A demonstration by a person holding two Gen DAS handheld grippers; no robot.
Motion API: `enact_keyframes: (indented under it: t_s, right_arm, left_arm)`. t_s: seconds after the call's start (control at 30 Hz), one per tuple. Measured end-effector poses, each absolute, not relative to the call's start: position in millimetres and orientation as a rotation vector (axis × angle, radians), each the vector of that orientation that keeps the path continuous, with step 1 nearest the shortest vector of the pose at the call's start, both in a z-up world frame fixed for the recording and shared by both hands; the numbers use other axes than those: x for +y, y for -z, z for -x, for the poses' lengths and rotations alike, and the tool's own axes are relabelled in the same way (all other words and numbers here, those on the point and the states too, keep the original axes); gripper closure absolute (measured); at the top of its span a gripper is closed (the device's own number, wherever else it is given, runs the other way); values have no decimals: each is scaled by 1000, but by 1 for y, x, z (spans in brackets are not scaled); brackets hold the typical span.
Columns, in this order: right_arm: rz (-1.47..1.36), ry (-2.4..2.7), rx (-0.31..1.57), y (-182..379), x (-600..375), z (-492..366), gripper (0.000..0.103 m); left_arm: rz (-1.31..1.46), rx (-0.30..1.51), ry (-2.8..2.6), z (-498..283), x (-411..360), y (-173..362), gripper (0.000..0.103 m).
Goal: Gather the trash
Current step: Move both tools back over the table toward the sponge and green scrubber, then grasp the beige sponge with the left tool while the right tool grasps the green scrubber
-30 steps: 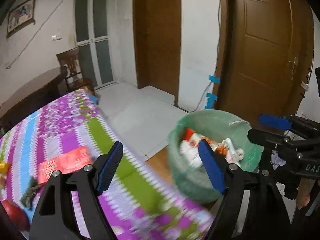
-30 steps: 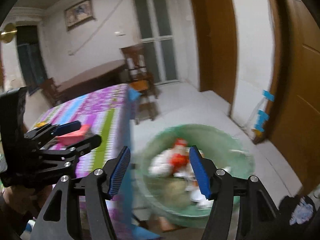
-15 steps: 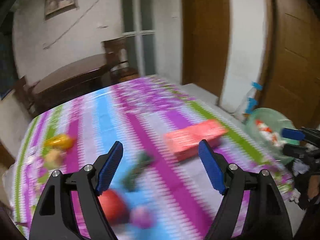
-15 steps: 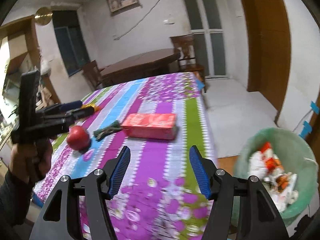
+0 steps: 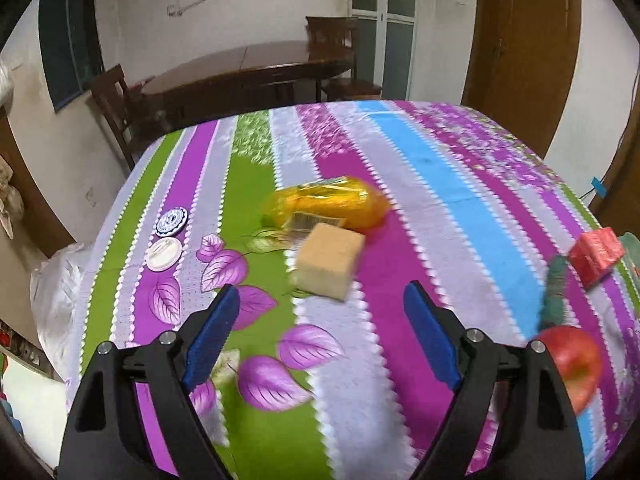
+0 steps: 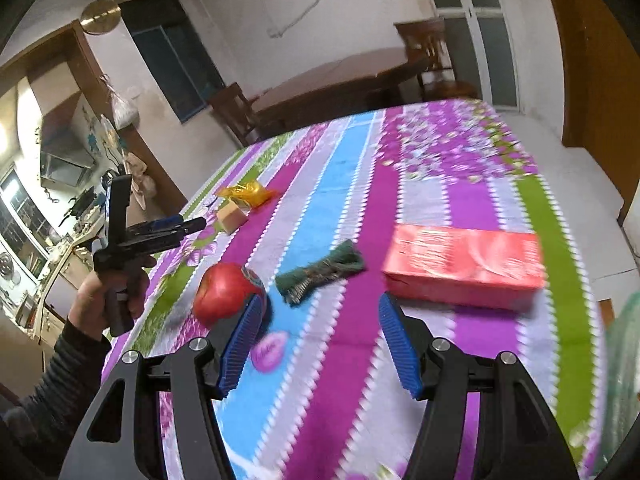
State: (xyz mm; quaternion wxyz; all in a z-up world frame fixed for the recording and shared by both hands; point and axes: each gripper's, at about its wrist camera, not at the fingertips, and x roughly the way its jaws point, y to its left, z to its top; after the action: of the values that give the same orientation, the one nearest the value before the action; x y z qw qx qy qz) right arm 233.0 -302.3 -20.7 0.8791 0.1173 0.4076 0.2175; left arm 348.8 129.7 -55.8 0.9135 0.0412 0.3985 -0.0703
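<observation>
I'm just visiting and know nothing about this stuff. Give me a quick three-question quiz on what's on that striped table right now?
1. True or false: the left hand-held gripper is clamped on the tan block.
2. Multiple choice: what lies between the red apple and the red box? A) a white disc B) a dark green bundle C) a yellow wrapper
3. Fill in: the yellow wrapper lies right behind the tan ____.

Key:
1. False. Its jaws are opening with nothing between them.
2. B, the dark green bundle.
3. Block.
</observation>
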Motion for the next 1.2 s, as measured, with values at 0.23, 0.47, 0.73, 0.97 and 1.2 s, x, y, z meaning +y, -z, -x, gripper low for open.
enact_keyframes:
  t_s: [0.23,0.47,0.73,0.97,1.2]
  right_arm:
    - [-263,-391,940,45,-270,-273,40]
    - [-245,-339,1052,67,-245,-310,45]
    - [-153,-298,1141,85,-218,-334,53]
    - [-31,-339,1140,87,-200,-347,59]
    - [123,-398,1136,81,-188,-347,68]
  left_arm:
    - [-72,817,204,-369,130,72,21]
    - [-74,831,202,-387,131,79,22]
    - [-116,850,204,-394,124,85,25]
    - [-49,901,255,-402,132,91,51]
    - [-83,888,271,-396,118,90,64]
